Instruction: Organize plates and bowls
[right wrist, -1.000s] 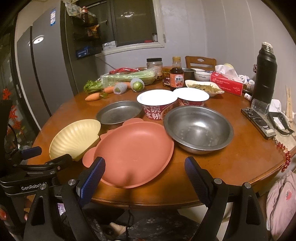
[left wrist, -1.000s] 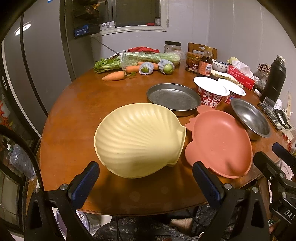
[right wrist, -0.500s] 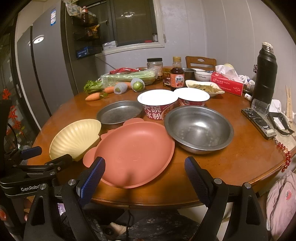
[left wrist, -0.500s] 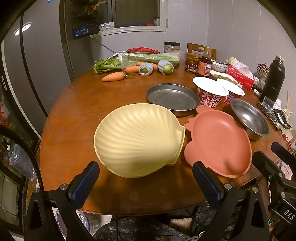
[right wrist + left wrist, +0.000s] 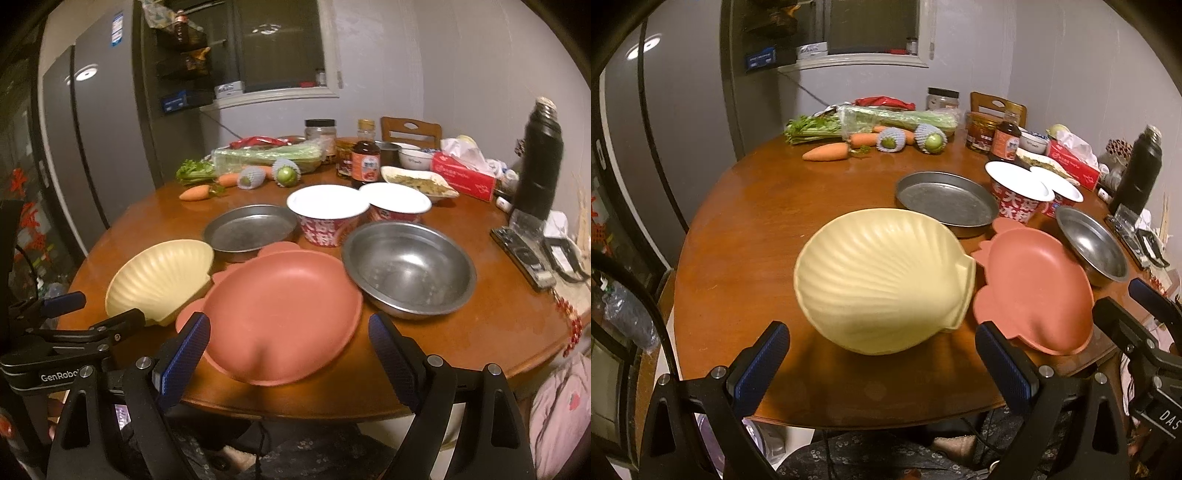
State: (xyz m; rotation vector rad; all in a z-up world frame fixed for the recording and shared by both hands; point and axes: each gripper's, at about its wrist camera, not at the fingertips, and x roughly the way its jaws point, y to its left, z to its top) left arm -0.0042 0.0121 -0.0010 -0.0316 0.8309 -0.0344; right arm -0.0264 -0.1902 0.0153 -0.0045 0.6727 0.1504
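1. Yellow plastic is what lies straight ahead of the left gripper [image 5: 882, 363]: the shell dish [image 5: 882, 277] is centred between the spread jaws, just beyond their tips, untouched. Its hinge end points right, toward the pink plate [image 5: 1034, 291].
2. The pink plate [image 5: 280, 314] is centred in the same way before the right gripper [image 5: 290, 341], whose jaws are also spread wide and hold nothing. Its near rim overhangs the edge of the table [image 5: 480, 354] slightly.
3. The shell dish is judged nearer the left gripper, the pink plate nearer the right; the two dishes lie just beside each other, and whether they touch cannot be told.
4. The steel bowl [image 5: 408, 267] is set right of the pink plate, the steel pan [image 5: 251, 230] behind it; both are farther from either gripper.
5. Counted: one shell dish, one pink plate, one steel bowl, one steel pan, two noodle cups [image 5: 327, 214].
6. No stacking is seen yet; all dishes are lying singly on the table.
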